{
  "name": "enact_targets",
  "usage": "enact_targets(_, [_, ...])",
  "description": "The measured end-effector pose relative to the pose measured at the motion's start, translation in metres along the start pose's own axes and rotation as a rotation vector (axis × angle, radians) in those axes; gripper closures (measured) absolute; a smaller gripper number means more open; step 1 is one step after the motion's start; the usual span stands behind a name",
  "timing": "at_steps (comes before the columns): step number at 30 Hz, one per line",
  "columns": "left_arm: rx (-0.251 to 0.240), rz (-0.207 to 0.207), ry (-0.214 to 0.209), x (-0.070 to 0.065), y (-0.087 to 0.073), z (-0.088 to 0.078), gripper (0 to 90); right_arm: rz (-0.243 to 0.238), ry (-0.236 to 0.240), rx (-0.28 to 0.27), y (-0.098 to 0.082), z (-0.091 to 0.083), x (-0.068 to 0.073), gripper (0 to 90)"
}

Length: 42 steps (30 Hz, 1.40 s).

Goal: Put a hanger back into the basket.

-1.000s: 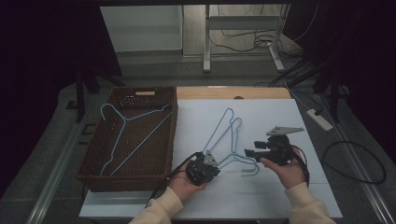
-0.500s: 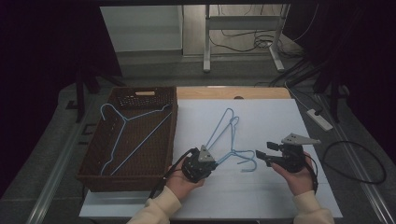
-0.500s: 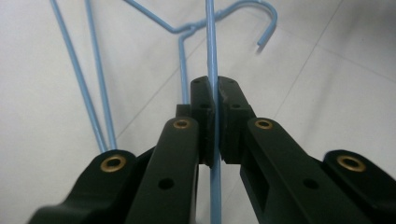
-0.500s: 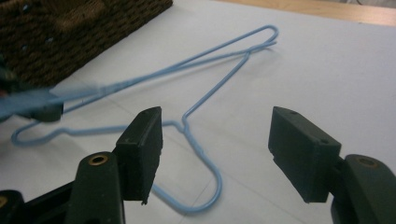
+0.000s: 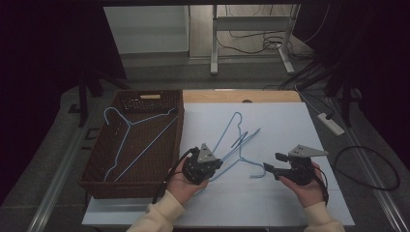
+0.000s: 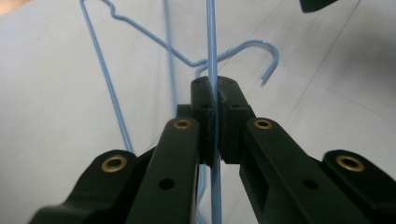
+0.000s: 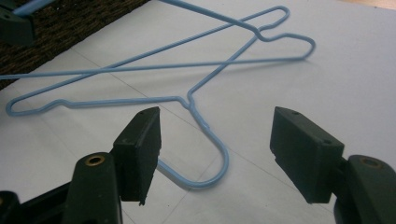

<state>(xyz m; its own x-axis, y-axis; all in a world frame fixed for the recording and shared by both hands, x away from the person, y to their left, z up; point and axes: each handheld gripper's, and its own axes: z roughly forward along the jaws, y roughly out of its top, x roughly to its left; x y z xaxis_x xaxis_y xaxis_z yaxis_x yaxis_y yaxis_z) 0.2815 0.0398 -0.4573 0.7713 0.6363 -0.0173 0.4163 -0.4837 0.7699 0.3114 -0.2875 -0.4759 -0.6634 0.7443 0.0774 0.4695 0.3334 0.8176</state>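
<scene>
Two blue wire hangers overlap on the white table top (image 5: 290,121). My left gripper (image 5: 218,163) (image 6: 215,88) is shut on a straight wire of one blue hanger (image 5: 227,130) (image 6: 211,37), which runs up through the pressed pads. The other hanger's hook (image 5: 257,172) (image 7: 212,161) lies on the table. My right gripper (image 5: 273,163) (image 7: 217,140) hovers just right of that hook, and its jaws have just been opening. The hook shows below the gap and no pad touches it.
A dark wicker basket (image 5: 133,186) stands at the table's left with a third blue hanger (image 5: 130,130) inside. A wooden strip (image 5: 241,95) edges the far side. A white power strip (image 5: 331,123) and cables (image 5: 367,164) lie on the floor to the right.
The right gripper has drawn back from the hook toward the person and spread its jaws wider. The left gripper has risen a little with the wire still clamped.
</scene>
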Motion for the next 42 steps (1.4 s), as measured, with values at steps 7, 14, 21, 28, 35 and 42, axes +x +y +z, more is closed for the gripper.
enact_targets(7, [-0.052, 0.008, -0.008, -0.002, 0.006, -0.018, 86.9, -0.008, 0.012, -0.007, -0.006, -0.004, 0.003, 34.6])
enact_targets(14, [-0.099, -0.005, -0.019, 0.003, 0.006, -0.036, 86.9, -0.015, 0.008, 0.003, -0.009, -0.003, 0.004, 34.7])
enact_targets(21, [-0.162, -0.022, -0.024, 0.01, 0.007, -0.059, 86.9, -0.013, 0.004, -0.006, -0.009, -0.004, 0.003, 34.8])
enact_targets(28, [-0.21, -0.058, -0.025, 0.024, 0.007, -0.081, 86.9, -0.011, 0.002, -0.004, -0.01, -0.003, 0.002, 34.8])
enact_targets(35, [-0.266, -0.095, -0.03, 0.038, 0.004, -0.104, 87.0, -0.019, 0.001, 0.002, -0.011, -0.002, 0.004, 34.8])
enact_targets(42, [-0.32, -0.114, -0.015, 0.047, 0.002, -0.13, 86.9, -0.019, -0.001, 0.007, -0.012, -0.001, 0.003, 34.8])
